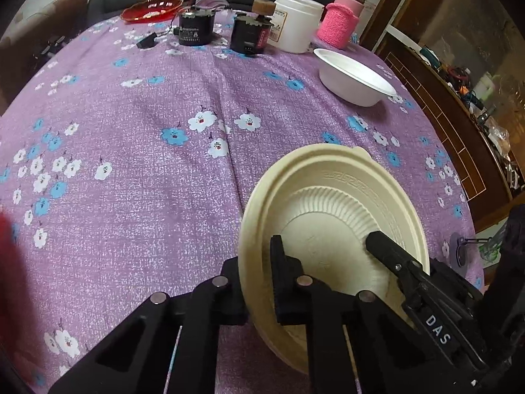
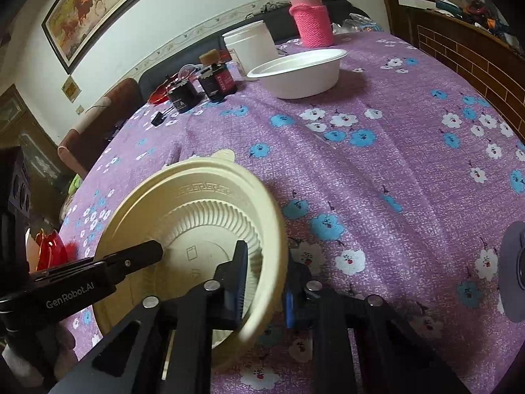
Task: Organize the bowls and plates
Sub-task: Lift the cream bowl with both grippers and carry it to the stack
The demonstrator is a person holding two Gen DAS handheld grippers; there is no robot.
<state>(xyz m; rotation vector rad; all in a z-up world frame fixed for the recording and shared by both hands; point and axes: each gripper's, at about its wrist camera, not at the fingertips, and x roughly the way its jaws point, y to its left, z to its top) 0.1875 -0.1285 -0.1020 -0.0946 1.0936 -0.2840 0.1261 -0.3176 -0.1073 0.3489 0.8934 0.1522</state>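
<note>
Cream plate [image 1: 331, 177] with ribbed plate [image 1: 328, 203] nested inside: near edge of worktop [image 1: 147, 164], tilted. Left claw [image 1: 259, 282] clenched on cream plate's left rim. Right claw [image 2: 265, 282] clenched on its right rim, one finger [image 2: 234, 282] inside, the other outside. White bowl [image 1: 356, 77] well apart, upright, toward far side, near white jar [image 1: 295, 26].

Soft, even indoor light falls on the tabletop [image 1: 131, 131], with faint shadows and no strong glare. Both fisheye views bend heavily toward dark, vignetted corners. A red smear at the left view's left edge is blurred; the centre stays fairly sharp.
</note>
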